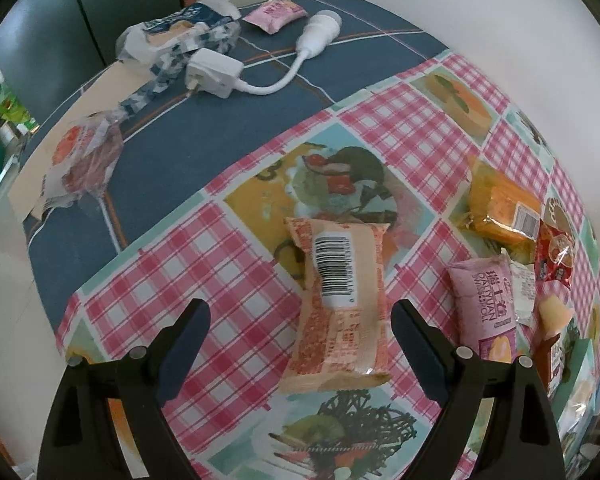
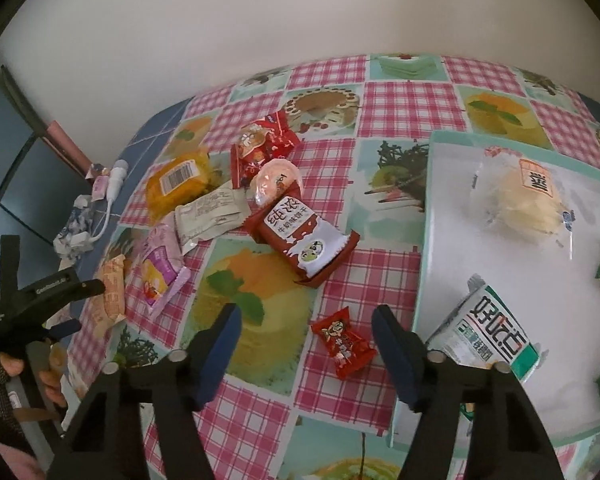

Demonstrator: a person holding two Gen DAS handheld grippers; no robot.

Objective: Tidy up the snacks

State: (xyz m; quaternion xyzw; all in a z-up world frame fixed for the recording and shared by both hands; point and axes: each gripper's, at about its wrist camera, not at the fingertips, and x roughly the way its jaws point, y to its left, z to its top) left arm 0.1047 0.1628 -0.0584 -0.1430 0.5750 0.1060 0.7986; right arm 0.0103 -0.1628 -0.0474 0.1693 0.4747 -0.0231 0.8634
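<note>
Checked oilcloth in pink and white, with printed dessert pictures, covers the near part of the table (image 1: 236,264) in the left wrist view; farther away a dark blue cloth carries a white plug adapter (image 1: 214,74) and a few stray wrappers. The left gripper (image 1: 300,320) points steeply down with its jaws spread wide, one finger at each side of an orange snack packet (image 1: 338,308) that lies barcode up. No pad touches the packet — I judge that this packet is the next thing to be picked. To the right wait a pink roll packet (image 1: 486,308) and a yellow cake packet (image 1: 500,208).

From the right wrist view, the same oilcloth reaches to a pale wall. On the right lies a white tray (image 2: 432,216) with a green rim, and it already holds a clear-wrapped bun (image 2: 524,200) and a green-and-white packet (image 2: 488,320) — probably the collecting place. The right gripper (image 2: 306,332) tilts down over a small red candy (image 2: 342,342), which lies flat between its half-spread fingers but apart from both pads. More snacks are piled farther left, among them a red biscuit packet (image 2: 304,240).
</note>
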